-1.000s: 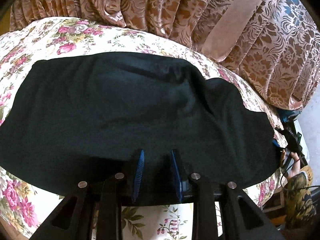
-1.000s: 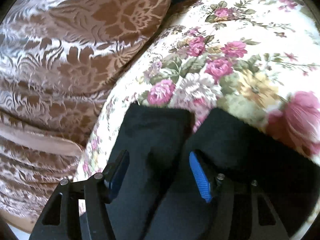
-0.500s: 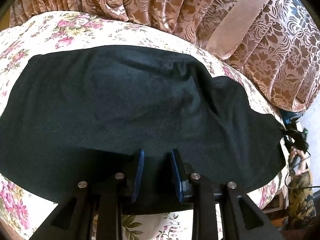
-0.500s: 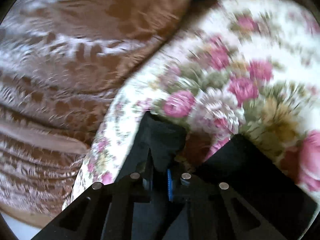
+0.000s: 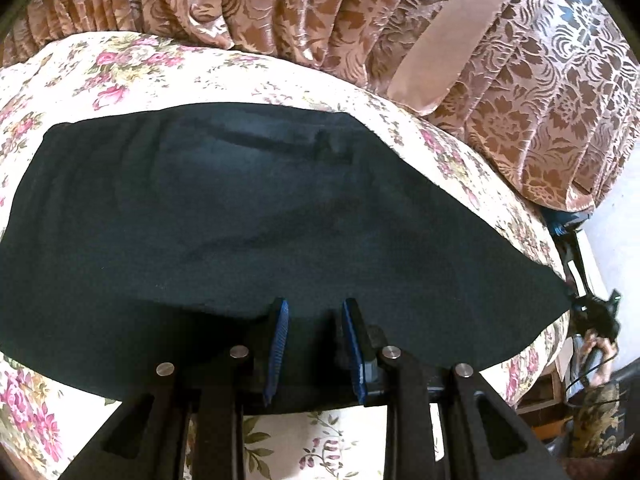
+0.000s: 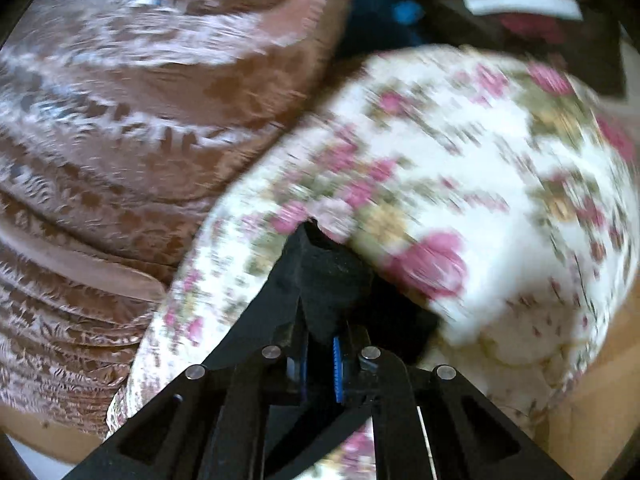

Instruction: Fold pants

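Here, a pair of black pants [image 5: 248, 216] lies spread across a bed [image 5: 132, 60] covered in a cream sheet printed with pink roses, filling the middle of the left wrist view from its left edge to the lower right. In the bottom centre of that frame, the left gripper [image 5: 314, 344] sits over the near hem of the pants, its blue-padded fingers [image 5: 278, 344] standing partly apart with dark cloth between them; whether the pads press the cloth cannot be told. Along the top, a brown and pink brocade curtain [image 5: 520, 92] hangs in pleats behind the bed, crossed by a plain pink band at upper right. At the far right edge, a person's hand [image 5: 600, 354] holds the other gripper at the tip of the stretched pants.

In the right wrist view, blurred by motion, the curtain fills the left half and the floral bed the right. At bottom centre, the right gripper [image 6: 319, 364] has its fingers closed on a bunched end of the pants [image 6: 328, 276], which rises from between the pads in a dark peak against the sheet.
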Action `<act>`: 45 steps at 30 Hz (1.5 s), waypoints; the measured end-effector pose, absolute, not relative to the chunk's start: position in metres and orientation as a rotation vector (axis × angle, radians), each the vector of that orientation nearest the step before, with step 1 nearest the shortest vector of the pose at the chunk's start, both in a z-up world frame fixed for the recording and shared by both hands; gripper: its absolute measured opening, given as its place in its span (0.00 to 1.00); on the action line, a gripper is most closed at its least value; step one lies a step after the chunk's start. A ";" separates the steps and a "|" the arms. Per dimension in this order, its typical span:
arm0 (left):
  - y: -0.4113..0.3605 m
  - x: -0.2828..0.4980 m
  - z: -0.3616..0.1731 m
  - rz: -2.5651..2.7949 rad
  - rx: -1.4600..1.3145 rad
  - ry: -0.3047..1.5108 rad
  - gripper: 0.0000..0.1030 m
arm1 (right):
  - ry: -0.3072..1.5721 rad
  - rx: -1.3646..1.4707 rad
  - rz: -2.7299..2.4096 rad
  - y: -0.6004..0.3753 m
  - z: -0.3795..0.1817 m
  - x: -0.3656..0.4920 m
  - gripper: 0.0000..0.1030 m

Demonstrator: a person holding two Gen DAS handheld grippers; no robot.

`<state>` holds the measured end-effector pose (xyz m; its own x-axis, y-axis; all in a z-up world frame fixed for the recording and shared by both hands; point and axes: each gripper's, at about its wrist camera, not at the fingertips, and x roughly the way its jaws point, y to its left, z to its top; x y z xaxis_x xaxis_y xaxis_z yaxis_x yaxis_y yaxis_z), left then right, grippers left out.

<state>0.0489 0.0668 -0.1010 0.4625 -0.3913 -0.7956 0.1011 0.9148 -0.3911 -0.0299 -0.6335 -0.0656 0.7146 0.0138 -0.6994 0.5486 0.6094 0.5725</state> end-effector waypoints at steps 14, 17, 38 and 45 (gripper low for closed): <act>0.024 0.028 -0.083 -0.469 -0.109 1.007 0.27 | 0.716 0.980 -0.307 -0.630 -0.089 -0.067 0.42; 0.010 0.025 -0.086 -0.526 -0.082 1.011 0.27 | 0.708 0.988 -0.134 -0.594 -0.078 -0.075 0.42; 0.008 0.016 -0.104 -0.572 -0.126 1.032 0.27 | 0.945 1.098 0.303 -0.417 -0.139 -0.025 0.40; 0.012 0.014 -0.099 -0.568 -0.137 1.015 0.27 | 0.948 0.929 0.295 -0.400 -0.115 -0.022 0.06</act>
